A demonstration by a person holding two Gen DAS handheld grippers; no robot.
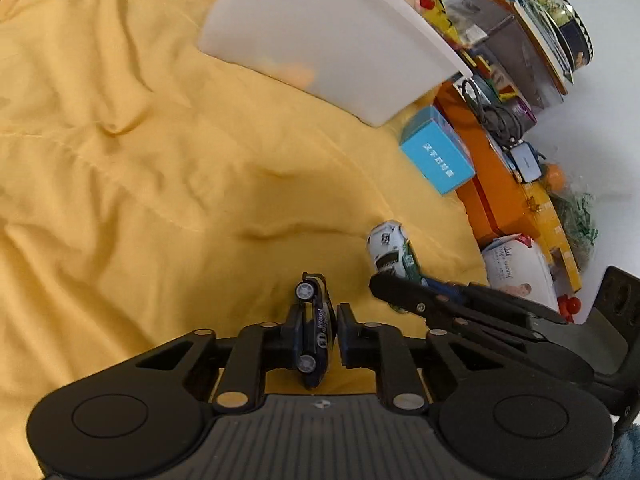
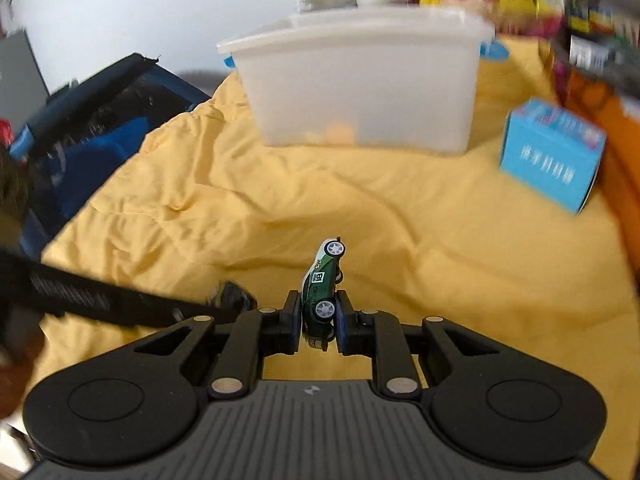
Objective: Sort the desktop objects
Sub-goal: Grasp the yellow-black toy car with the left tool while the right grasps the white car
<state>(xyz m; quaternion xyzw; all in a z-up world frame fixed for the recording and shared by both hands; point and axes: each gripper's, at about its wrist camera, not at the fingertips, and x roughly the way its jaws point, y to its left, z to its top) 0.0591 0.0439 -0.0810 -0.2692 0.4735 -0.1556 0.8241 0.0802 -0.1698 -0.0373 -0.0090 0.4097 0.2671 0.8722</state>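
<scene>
Left wrist: left tool clamped on dark blue toy car, held sideways over the yellow cloth; white bin ahead, likely the drop target.
Right wrist: right tool pinching green toy car, wheels sideways, bin dead ahead.

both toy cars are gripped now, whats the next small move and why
Probably lift both cars toward the white plastic bin. The left hand-held gripper is shut on the dark blue toy car, the right hand-held gripper on the green and white toy car, and the bin stands open-topped ahead on the yellow cloth.
</scene>
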